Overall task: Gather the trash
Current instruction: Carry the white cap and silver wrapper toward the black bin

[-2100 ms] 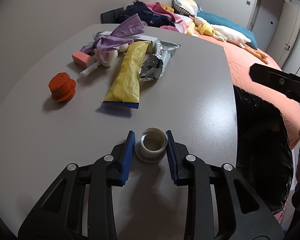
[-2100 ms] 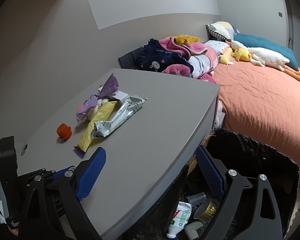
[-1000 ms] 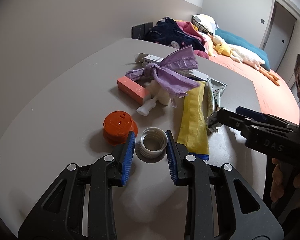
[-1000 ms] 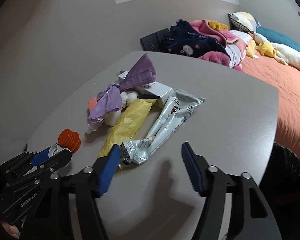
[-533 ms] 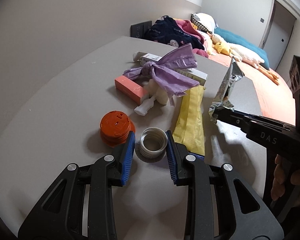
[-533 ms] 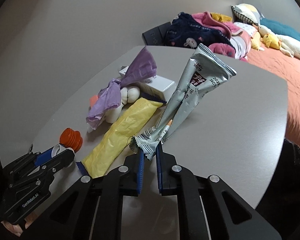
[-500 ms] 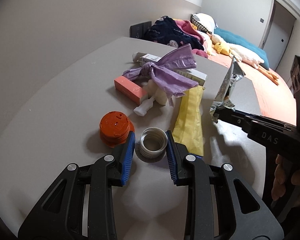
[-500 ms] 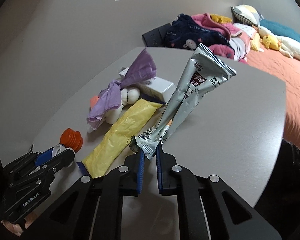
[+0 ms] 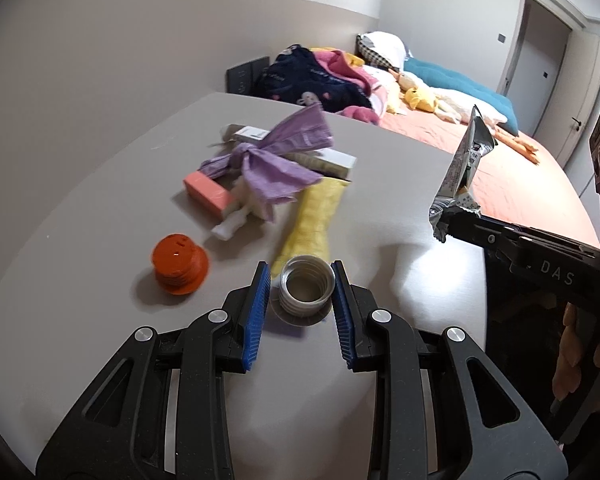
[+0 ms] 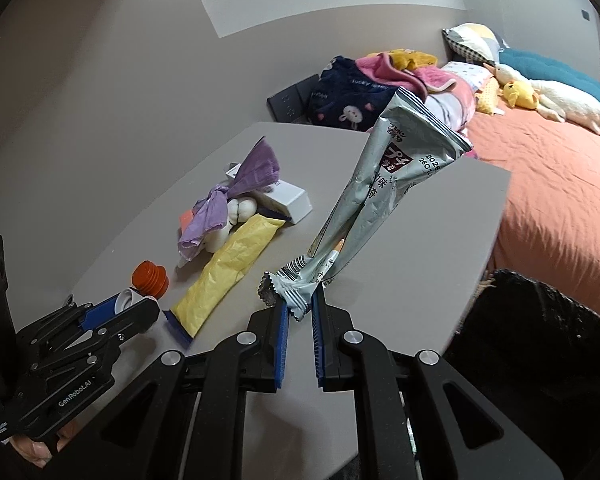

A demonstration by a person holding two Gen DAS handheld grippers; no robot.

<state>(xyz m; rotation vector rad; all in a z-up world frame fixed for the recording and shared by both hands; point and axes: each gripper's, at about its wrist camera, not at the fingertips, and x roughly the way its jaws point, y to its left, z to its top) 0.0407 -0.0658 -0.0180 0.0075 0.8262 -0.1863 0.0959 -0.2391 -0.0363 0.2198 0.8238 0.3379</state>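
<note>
Progress: partway, by my reading. Two pieces are in hand and clear of the grey table (image 10: pixel 440 240); neither is yet in the black-lined bin (image 10: pixel 540 340) at the table's right edge. Bin contents are not readable here.

Still on the table, largest first:
- Yellow wrapper (image 10: pixel 228 268): long flat pouch, matte and crinkled, dark blue seal at the near end.
- Purple bag (image 9: pixel 276 160): thin film knotted into a bow shape, draped over a white lumpy item and a white carton (image 10: pixel 284 196), rigid, rectangular.
- Pink box (image 9: pixel 208 194): small hard-edged block, partly under the purple film.
- Orange cap (image 9: pixel 178 262): ribbed, stepped plastic, round, standing alone.

In hand:
- Right gripper (image 10: pixel 298 320): pads clamped on the crimped serrated end of the silver wrapper (image 10: pixel 380 200), a long foil sleeve, shiny and creased, which stands up stiffly above the table.
- Left gripper (image 9: pixel 302 300): pads pressed on both sides of the white ring (image 9: pixel 308 286), a small threaded bottle-neck piece, rigid plastic with a flange, open end up.

Left to do: drop both held items in the bin, then clear the cluster.
</note>
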